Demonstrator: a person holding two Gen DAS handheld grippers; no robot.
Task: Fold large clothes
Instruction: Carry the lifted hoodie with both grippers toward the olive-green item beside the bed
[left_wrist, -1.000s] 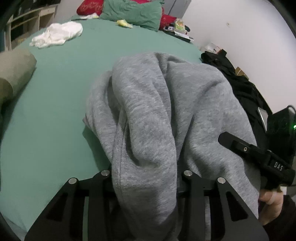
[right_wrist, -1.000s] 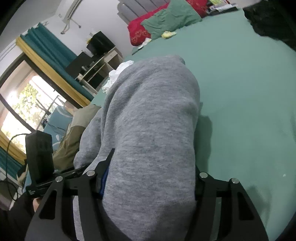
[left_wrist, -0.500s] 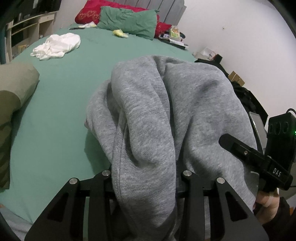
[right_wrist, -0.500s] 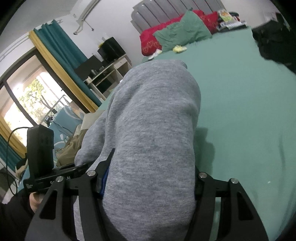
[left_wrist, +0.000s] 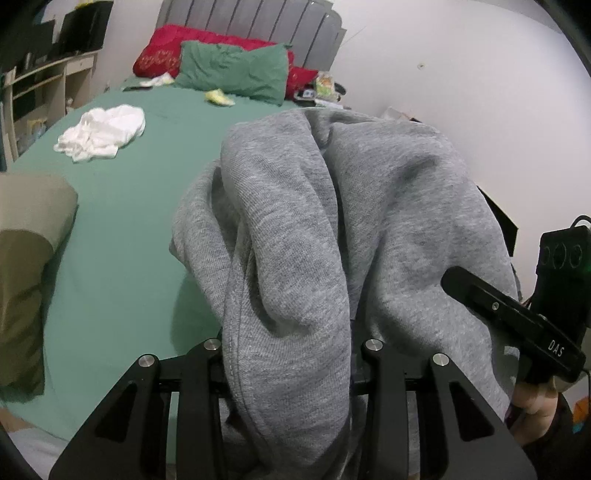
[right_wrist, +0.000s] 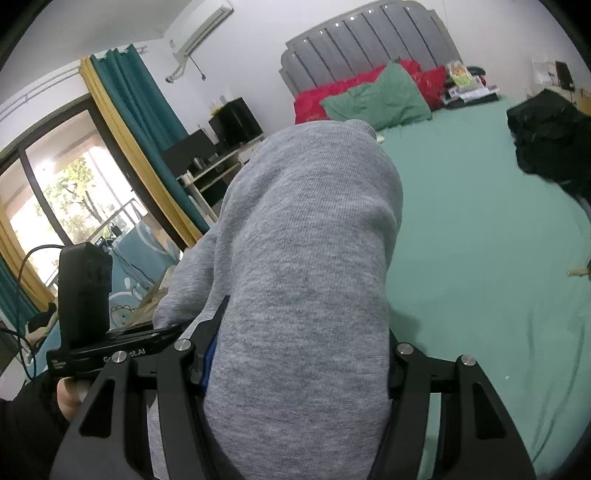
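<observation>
A large grey sweatshirt hangs bunched over both grippers, above the green bed sheet. My left gripper is shut on a thick fold of it; the fingertips are hidden under the cloth. My right gripper is shut on another part of the same grey sweatshirt, which drapes over its fingers and hides them. The right gripper also shows at the right edge of the left wrist view, and the left gripper at the left of the right wrist view. Both are lifted clear of the bed.
A white garment lies far left on the bed, an olive folded garment at the near left. A black garment lies at the bed's right side. Red and green pillows lean on the grey headboard. Shelves and a curtained window stand left.
Both grippers have risen with the sweatshirt and tilted up, so the headboard and walls have come into view. The grip on the cloth has not changed.
</observation>
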